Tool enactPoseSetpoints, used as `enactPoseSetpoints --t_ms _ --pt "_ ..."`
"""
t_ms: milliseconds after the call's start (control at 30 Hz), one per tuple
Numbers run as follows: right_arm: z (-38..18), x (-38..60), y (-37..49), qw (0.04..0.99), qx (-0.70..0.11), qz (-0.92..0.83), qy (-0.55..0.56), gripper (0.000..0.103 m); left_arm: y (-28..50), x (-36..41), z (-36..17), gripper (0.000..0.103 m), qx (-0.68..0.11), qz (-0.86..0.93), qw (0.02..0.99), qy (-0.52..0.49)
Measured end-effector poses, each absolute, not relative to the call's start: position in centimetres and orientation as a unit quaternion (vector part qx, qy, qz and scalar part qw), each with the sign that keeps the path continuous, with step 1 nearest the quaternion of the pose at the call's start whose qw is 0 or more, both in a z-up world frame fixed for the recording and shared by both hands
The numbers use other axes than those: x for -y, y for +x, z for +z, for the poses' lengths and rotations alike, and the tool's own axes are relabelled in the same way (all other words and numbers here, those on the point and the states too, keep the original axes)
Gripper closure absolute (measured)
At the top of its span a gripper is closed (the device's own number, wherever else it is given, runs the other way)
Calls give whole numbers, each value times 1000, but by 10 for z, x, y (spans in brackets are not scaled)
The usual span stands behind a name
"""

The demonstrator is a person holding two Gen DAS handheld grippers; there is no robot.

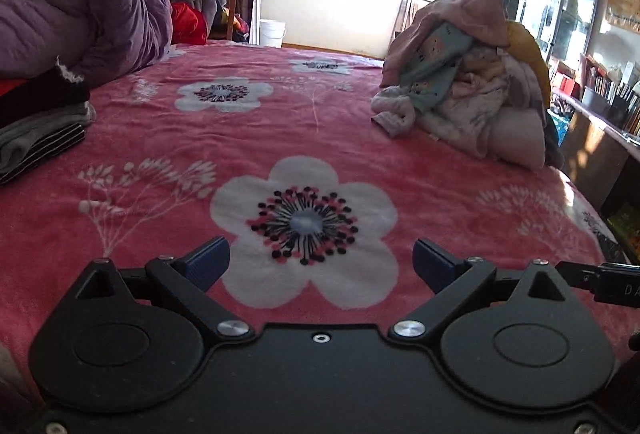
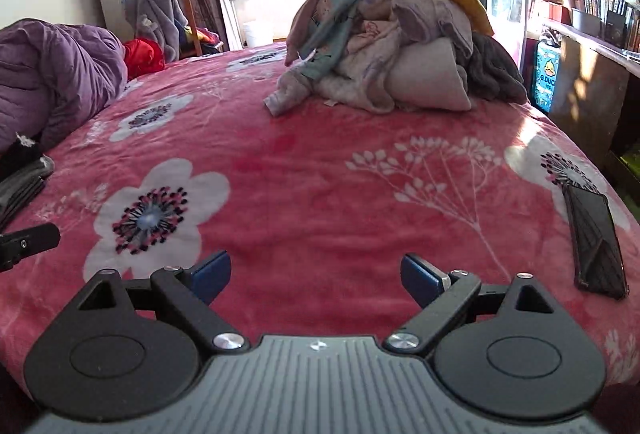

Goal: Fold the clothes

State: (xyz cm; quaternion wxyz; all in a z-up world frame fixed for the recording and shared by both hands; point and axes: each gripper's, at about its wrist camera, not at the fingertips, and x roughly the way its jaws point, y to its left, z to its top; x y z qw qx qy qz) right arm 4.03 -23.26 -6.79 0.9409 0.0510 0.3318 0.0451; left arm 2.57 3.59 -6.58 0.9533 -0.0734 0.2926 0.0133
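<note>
A heap of unfolded clothes (image 1: 472, 82) in pink, teal, white and yellow sits on the far right of the pink flowered bedspread (image 1: 280, 138). It also shows in the right wrist view (image 2: 392, 34). A stack of folded dark and striped clothes (image 1: 36, 126) lies at the left edge, and its corner shows in the right wrist view (image 2: 20, 186). My left gripper (image 1: 320, 264) is open and empty, low over the bedspread near the front. My right gripper (image 2: 316, 278) is open and empty, also low over the bedspread (image 2: 320, 170).
A purple quilt (image 1: 72, 2) is bunched at the far left, also in the right wrist view (image 2: 52, 70). A black phone (image 2: 596, 238) lies on the bed's right edge. A shelf with books (image 2: 600, 18) runs along the right wall.
</note>
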Motion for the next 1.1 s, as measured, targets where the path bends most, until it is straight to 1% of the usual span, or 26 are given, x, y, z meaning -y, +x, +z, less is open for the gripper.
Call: enactPoseSetpoints --t_ms 167,400,533,1100 --pt "-86 241 48 940 -335 34 62 12 30 -30 -88 4 -321 11 945 -59" --pt "-106 244 55 936 -343 39 72 12 39 -22 -102 4 -333 -1 941 -69" --pt "-115 244 60 932 -352 46 72 12 43 -17 -110 4 -341 2 939 -49" --pt "-125 237 61 931 -353 52 71 11 43 -19 -111 5 -334 -2 941 -59"
